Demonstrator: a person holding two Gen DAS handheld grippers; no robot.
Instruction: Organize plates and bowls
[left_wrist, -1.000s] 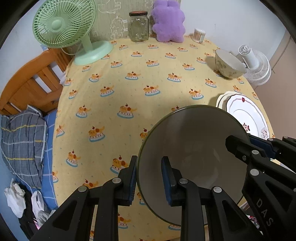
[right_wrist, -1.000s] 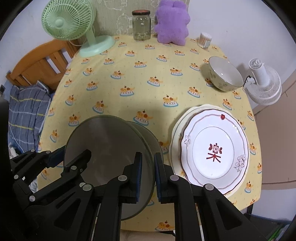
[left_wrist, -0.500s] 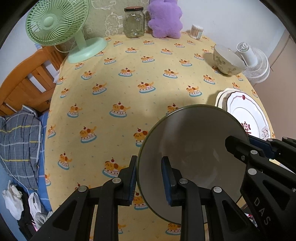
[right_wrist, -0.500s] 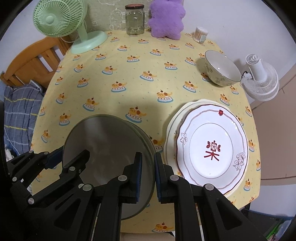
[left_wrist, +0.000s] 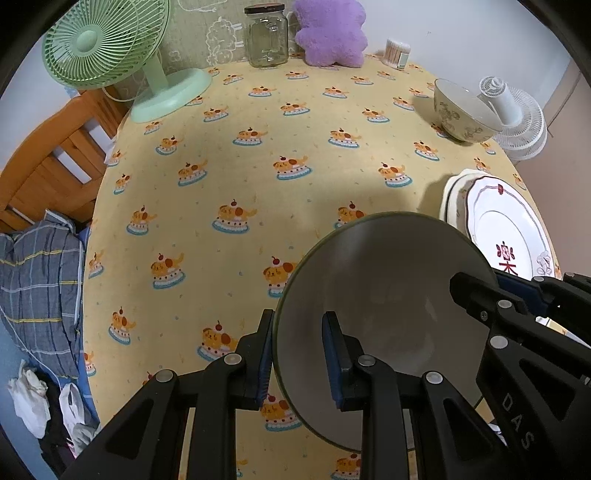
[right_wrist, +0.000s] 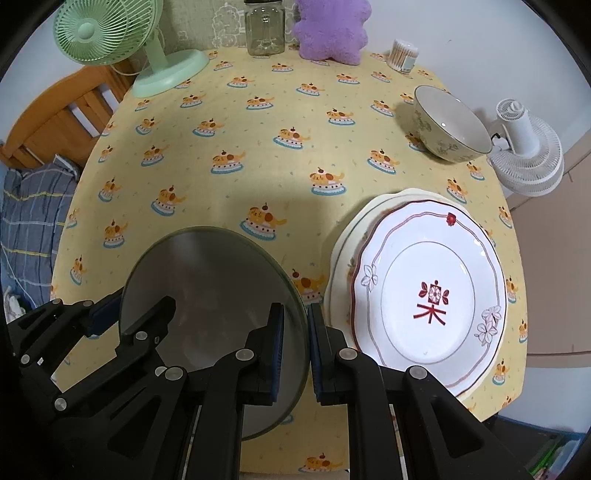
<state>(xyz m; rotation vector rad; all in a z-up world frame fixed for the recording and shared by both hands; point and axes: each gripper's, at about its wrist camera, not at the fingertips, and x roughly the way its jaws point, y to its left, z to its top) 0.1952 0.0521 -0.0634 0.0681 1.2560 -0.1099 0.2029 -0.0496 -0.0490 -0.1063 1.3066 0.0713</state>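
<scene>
Left gripper, at the lower centre of its own view, is clamped on the rim of a grey bowl, one blue pad outside the wall and one inside. Right gripper, at the lower centre of the right wrist view, is closed on the opposite rim of the same bowl, the rim pinched between its pads. Both grippers point steeply downward; the bowl hangs between them above the counter, which is covered by a yellow cloth printed with small cake motifs. Whether the bowl's base touches the cloth cannot be told. In the right wrist view, just right of the bowl, lies a white plate with a red rim line and a red centre mark, stacked on a cream plate whose edge shows at its upper left. A floral bowl stands upright at the upper right, well apart from the stack. A small white fan sits just beyond the counter's right edge. Along the far edge, from upper left to upper right: a green fan, a glass jar, a purple plush toy and a tub of cotton swabs. A wooden bed frame and plaid cloth occupy the left margin.
</scene>
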